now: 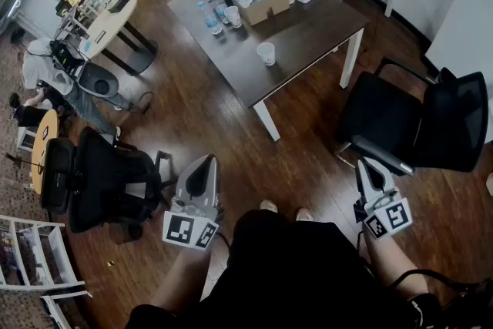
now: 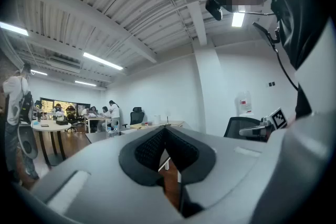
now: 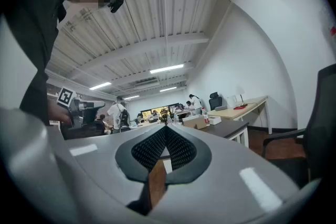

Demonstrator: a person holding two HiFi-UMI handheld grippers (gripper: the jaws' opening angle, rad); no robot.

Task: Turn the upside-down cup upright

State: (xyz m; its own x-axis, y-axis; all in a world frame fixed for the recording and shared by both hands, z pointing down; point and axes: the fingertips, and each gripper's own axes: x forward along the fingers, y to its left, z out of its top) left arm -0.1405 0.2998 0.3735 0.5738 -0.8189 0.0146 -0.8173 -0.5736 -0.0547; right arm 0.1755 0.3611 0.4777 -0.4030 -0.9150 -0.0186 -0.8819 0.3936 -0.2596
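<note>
Left gripper [image 1: 202,166] and right gripper [image 1: 368,167] level over wood floor [image 1: 231,135], jaws closed and empty, white cup [image 1: 266,53] on dark table [image 1: 308,35], well apart

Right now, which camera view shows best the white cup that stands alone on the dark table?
The head view: it looks down on the cup, standing clear on the dark table. The right gripper view shows that table edge-on; I cannot find the cup there. The left gripper view shows no cup either.

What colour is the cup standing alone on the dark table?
White cup, clearest in the head view.
</note>
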